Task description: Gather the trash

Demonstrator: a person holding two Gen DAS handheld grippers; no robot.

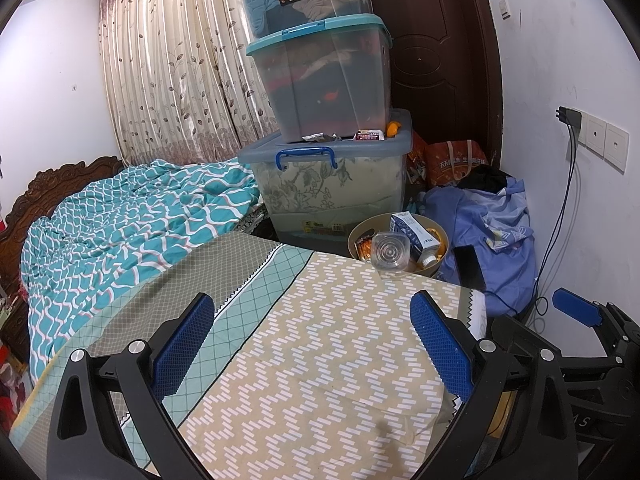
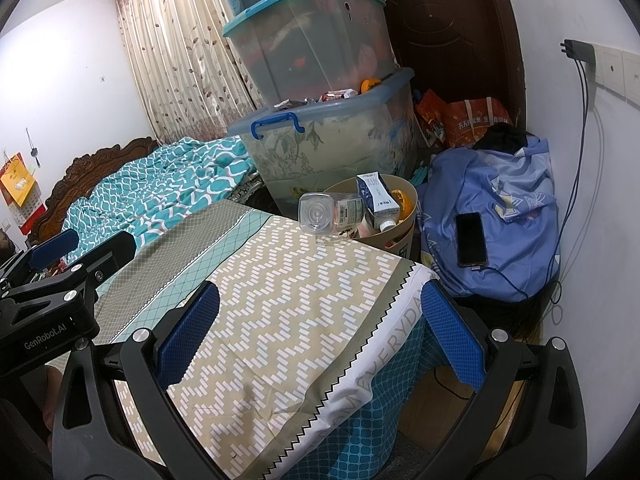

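Both grippers, left [image 1: 312, 344] and right [image 2: 320, 336], hover spread wide and empty over the patterned zigzag bedsheet [image 2: 280, 300]. The round tan plastic bin [image 2: 404, 236] stands at the far edge, holding a blue-white carton [image 2: 376, 196]; a clear plastic bottle [image 2: 328, 210] lies across its rim. Collection looks nearly done.

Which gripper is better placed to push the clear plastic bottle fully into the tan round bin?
Right, probably. The clear plastic bottle lies tipped over the tan round bin's rim nearly straight ahead of the open right gripper. For the open left gripper it sits off to the right.
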